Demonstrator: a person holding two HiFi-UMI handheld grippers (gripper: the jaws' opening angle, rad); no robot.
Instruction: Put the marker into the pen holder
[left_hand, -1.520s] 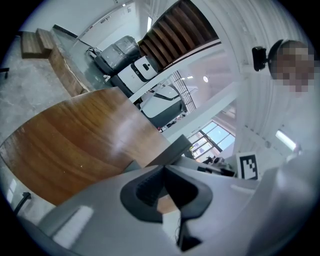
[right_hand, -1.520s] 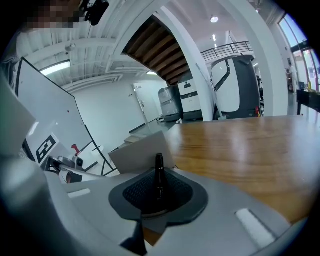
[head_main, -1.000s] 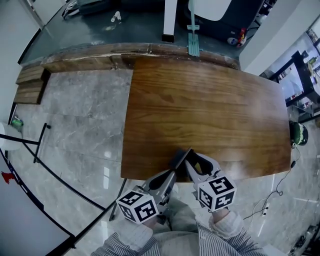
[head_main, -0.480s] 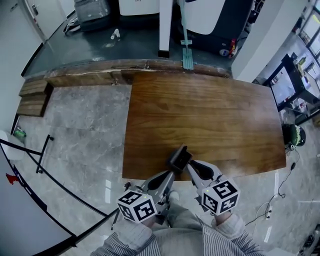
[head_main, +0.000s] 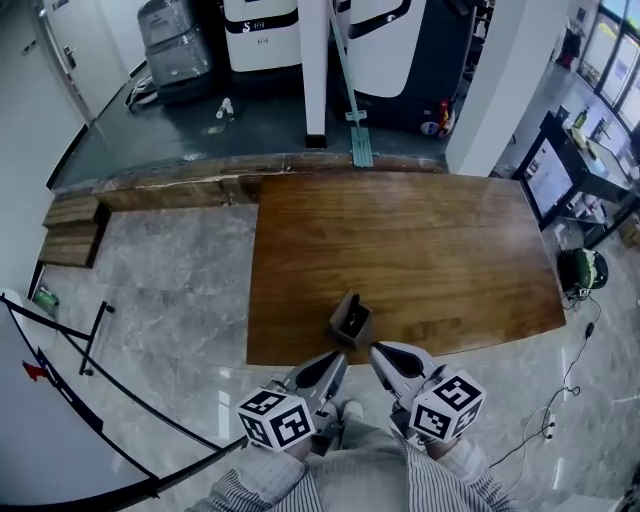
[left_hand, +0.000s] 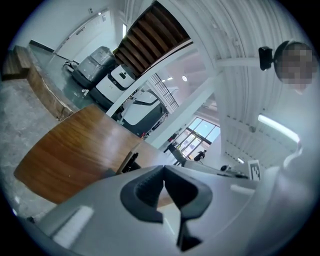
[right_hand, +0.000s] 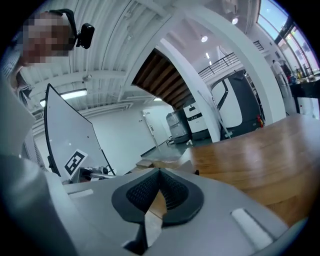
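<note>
A small dark square pen holder (head_main: 350, 322) stands on the wooden table (head_main: 420, 240) near its front edge. A thin dark thing with a pale spot sits inside it, too small to name. Both grippers hang just off the table's front edge, clear of the holder. My left gripper (head_main: 340, 358) is shut and empty, and its tips meet in the left gripper view (left_hand: 163, 169), where the holder (left_hand: 129, 162) peeks over them. My right gripper (head_main: 375, 350) has just been closing with nothing between its jaws, and it is shut and empty in the right gripper view (right_hand: 159, 172).
A long-handled mop (head_main: 350, 110) leans at the table's far edge, with white machines (head_main: 260, 25) behind it. Wooden steps (head_main: 70, 230) lie at the left. A white board on a black stand (head_main: 70, 340) is at the near left. Cables (head_main: 560, 400) trail over the marble floor at the right.
Both grippers have drawn back from the holder toward the person and risen. The right jaws went from open to shut. The holder now stands free on the table.
</note>
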